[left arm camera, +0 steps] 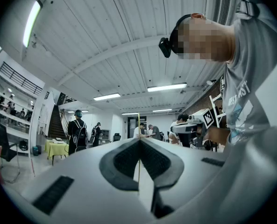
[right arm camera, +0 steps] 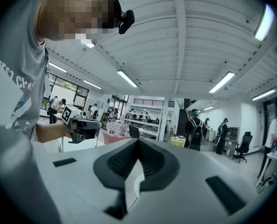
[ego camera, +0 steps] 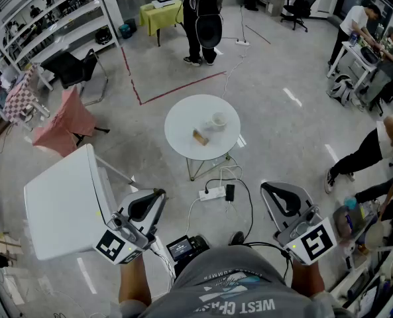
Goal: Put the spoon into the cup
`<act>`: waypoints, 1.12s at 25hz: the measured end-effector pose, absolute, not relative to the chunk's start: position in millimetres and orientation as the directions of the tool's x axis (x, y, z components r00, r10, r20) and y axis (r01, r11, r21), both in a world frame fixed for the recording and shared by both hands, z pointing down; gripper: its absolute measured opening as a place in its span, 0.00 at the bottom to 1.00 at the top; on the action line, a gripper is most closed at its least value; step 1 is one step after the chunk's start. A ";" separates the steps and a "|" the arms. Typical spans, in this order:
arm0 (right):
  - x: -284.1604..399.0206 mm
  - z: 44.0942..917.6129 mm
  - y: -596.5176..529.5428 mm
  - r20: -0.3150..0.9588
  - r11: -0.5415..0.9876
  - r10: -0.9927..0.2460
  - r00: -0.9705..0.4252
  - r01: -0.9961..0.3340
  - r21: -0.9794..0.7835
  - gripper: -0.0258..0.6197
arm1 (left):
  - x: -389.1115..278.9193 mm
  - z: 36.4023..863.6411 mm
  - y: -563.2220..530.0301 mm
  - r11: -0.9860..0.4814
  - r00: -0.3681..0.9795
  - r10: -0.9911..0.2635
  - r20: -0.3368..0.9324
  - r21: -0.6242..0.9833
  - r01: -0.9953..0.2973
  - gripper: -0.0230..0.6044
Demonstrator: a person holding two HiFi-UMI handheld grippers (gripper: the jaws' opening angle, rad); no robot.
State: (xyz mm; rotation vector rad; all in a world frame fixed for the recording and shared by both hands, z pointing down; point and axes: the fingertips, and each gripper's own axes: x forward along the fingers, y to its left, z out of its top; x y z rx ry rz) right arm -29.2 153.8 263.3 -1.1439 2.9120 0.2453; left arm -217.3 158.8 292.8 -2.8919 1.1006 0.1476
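In the head view a white cup (ego camera: 219, 119) stands on a small round white table (ego camera: 183, 121) a few steps ahead. A short brown object (ego camera: 200, 137), apparently the spoon, lies beside the cup on its near left. Both grippers are held close to my body, far from the table. My left gripper (ego camera: 160, 193) and right gripper (ego camera: 266, 187) each have their dark pads pressed together with nothing between them. The left gripper view shows its own gripper (left arm camera: 139, 140) aimed at the ceiling and room, and the right gripper view shows the same for its gripper (right arm camera: 138, 140). Neither gripper view shows cup or spoon.
A white square tabletop (ego camera: 67, 201) stands at my left. A power strip (ego camera: 213, 193) with cables lies on the floor between me and the round table. A pink-draped chair (ego camera: 67, 121) is at left, a person (ego camera: 203, 18) stands beyond the table, and other people are at right.
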 end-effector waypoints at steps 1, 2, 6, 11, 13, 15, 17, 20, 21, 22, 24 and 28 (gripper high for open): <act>-30.3 262.7 153.3 -0.060 0.722 -0.676 -0.734 -0.676 0.145 0.04 | -219.6 293.9 158.1 -0.747 0.744 -0.660 -0.105 -0.013 -0.664 0.04; -31.3 262.2 152.9 -0.060 0.722 -0.676 -0.735 -0.676 0.146 0.04 | -221.5 294.8 157.6 -0.748 0.745 -0.658 -0.105 -0.019 -0.663 0.04; -32.3 262.2 153.1 -0.055 0.719 -0.679 -0.732 -0.679 0.147 0.04 | -224.2 296.4 156.9 -0.755 0.755 -0.647 -0.108 -0.049 -0.654 0.04; -34.9 262.3 155.1 -0.051 0.712 -0.688 -0.724 -0.686 0.146 0.04 | -224.1 296.5 157.6 -0.767 0.766 -0.633 -0.111 -0.045 -0.640 0.04; -36.6 263.6 155.9 -0.048 0.709 -0.691 -0.721 -0.690 0.146 0.04 | -224.9 297.9 158.5 -0.771 0.770 -0.629 -0.111 -0.041 -0.636 0.04; -38.0 264.1 156.3 -0.047 0.705 -0.695 -0.717 -0.693 0.147 0.04 | -223.6 297.8 159.5 -0.777 0.774 -0.622 -0.114 -0.028 -0.629 0.04; -39.3 263.9 155.9 -0.049 0.704 -0.696 -0.716 -0.695 0.149 0.04 | -221.7 298.7 159.0 -0.786 0.783 -0.611 -0.115 -0.024 -0.618 0.04; -44.8 268.7 153.1 -0.051 0.713 -0.688 -0.724 -0.687 0.140 0.04 | -223.4 303.2 156.2 -0.796 0.794 -0.598 -0.113 -0.031 -0.604 0.04; -46.1 273.0 152.2 -0.041 0.714 -0.689 -0.723 -0.688 0.130 0.04 | -224.0 305.4 155.3 -0.800 0.797 -0.594 -0.111 -0.030 -0.600 0.04; -45.7 279.8 152.0 -0.016 0.713 -0.694 -0.720 -0.690 0.120 0.04 | -223.7 307.3 154.4 -0.804 0.802 -0.588 -0.111 -0.027 -0.593 0.04; -42.5 293.0 152.7 0.044 0.706 -0.707 -0.706 -0.700 0.109 0.04 | -221.4 308.9 152.3 -0.815 0.811 -0.574 -0.114 -0.013 -0.579 0.04; -38.7 293.2 150.2 0.056 0.686 -0.727 -0.684 -0.719 0.112 0.04 | -218.4 308.0 146.1 -0.830 0.826 -0.552 -0.113 -0.015 -0.557 0.04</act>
